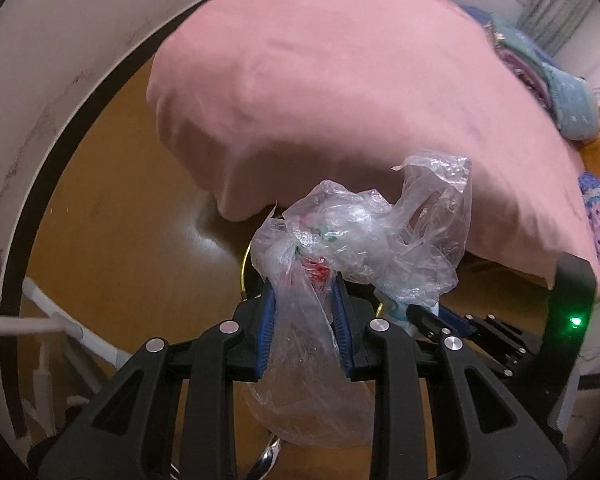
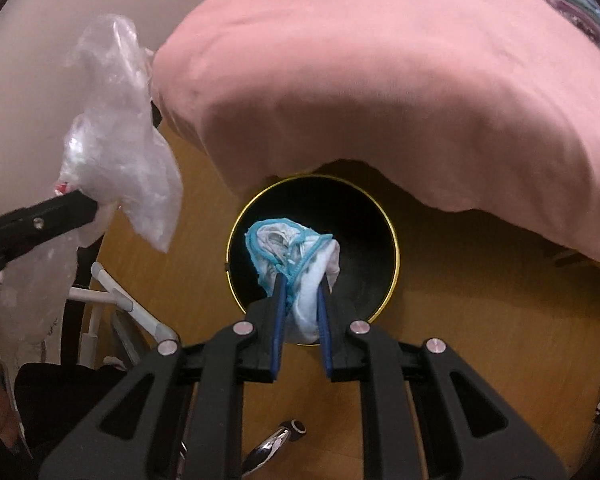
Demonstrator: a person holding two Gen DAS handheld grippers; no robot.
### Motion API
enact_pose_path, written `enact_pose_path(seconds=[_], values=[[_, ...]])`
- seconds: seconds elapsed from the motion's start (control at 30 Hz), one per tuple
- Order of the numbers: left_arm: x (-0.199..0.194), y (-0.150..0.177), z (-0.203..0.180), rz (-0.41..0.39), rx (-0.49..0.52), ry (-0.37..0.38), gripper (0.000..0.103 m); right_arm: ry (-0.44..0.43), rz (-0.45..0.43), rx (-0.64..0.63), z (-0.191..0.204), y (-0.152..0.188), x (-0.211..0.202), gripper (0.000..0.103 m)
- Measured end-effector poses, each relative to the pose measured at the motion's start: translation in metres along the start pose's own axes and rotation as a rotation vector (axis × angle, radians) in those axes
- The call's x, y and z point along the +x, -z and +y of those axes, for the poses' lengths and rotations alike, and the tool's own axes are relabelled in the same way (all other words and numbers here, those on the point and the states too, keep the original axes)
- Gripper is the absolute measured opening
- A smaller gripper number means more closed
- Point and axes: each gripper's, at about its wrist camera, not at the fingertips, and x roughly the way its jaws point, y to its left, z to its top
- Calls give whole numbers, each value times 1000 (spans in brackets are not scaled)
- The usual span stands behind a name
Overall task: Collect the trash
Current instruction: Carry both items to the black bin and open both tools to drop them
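My left gripper [image 1: 305,280] is shut on a crumpled clear plastic bag [image 1: 360,236] with red and green print, held in the air above the floor; the bag also shows at the left of the right wrist view [image 2: 116,128]. My right gripper [image 2: 302,280] is shut on a crumpled white face mask with blue loops [image 2: 288,252], held just above the mouth of a round black bin with a gold rim [image 2: 380,216]. In the left wrist view only a sliver of the bin's rim [image 1: 242,268] shows behind the bag, and the right gripper sits low at the right [image 1: 424,316].
A bed with a pink sheet [image 2: 380,72] overhangs the bin's far side. The floor is wood [image 1: 112,216]. White tubular legs [image 2: 116,296] stand at the left by a pale wall [image 1: 40,92]. Folded clothes [image 1: 560,92] lie on the bed's far end.
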Motion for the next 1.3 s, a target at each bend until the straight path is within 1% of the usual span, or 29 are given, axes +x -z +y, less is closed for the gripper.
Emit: enact_pose_path(seconds=[0.03, 0.07, 0.1, 0.13, 0.17, 0.2, 0.27, 0.33, 0.5, 0.53, 0.57, 0.6, 0.63, 0.67, 0.7, 0.77, 0.93, 0.97, 1.03, 1.1, 1.13, 1.17, 1.2, 1.3], values=[[8, 1, -4, 13, -10, 14, 26, -5, 5, 5, -3, -2, 6, 15], [20, -6, -4, 17, -10, 13, 26, -8, 8, 9, -5, -4, 11, 15], [25, -7, -1, 18, -4, 3, 26, -12, 8, 11, -8, -6, 14, 16], [30, -11, 0, 19, 4, -6, 26, -18, 14, 13, -9, -9, 20, 18], [36, -10, 1, 22, 7, -12, 26, -23, 18, 16, -14, -11, 24, 30], [43, -10, 3, 32, 0, -10, 26, -27, 21, 19, -16, -14, 27, 51], [48, -13, 4, 46, -8, -8, 26, -23, 1, 21, -12, -10, 25, 68], [42, -10, -2, 47, -5, -16, 26, -11, -14, 18, -12, -10, 25, 68], [49, -18, -10, 55, 2, -3, 27, -39, -14, 78, -30, -6, 18, 68], [50, -19, -11, 54, 5, 1, 30, -40, -19, 90, -33, -4, 17, 68], [52, -20, -11, 52, 9, 2, 34, -42, -24, 101, -37, -3, 14, 69], [52, -20, -13, 46, 12, 8, 49, -42, -26, 105, -39, -1, 12, 69], [51, -19, -15, 39, 18, 13, 66, -37, -31, 110, -43, 1, 8, 69], [48, -20, -17, 23, 26, 17, 73, -32, -35, 112, -45, 2, 9, 70], [46, -20, -19, 13, 34, 21, 74, -23, -40, 114, -48, 4, 5, 70], [44, -20, -22, 18, 44, 36, 75, -12, -52, 121, -54, 5, -4, 70], [29, -18, -24, 1, 48, 36, 76, -4, -81, 139, -60, 8, -26, 71], [22, -17, -24, -8, 45, 35, 76, -5, -87, 137, -58, 8, -31, 71], [4, -15, -22, -28, 45, 36, 81, -8, -102, 118, -49, 9, -42, 71], [-29, -8, -16, -73, 53, 28, 84, -10, -122, 83, -30, 9, -54, 71], [-43, -5, -11, -95, 58, 21, 88, -14, -134, 66, -21, 8, -60, 72], [-65, 1, -5, -127, 64, -6, 91, -20, -155, 38, -8, 7, -70, 73], [-89, 8, 3, -165, 65, -40, 91, -23, -170, 16, 3, 5, -78, 74], [-156, 31, 32, -263, 53, -137, 94, -54, -222, -81, 52, 2, -105, 76]])
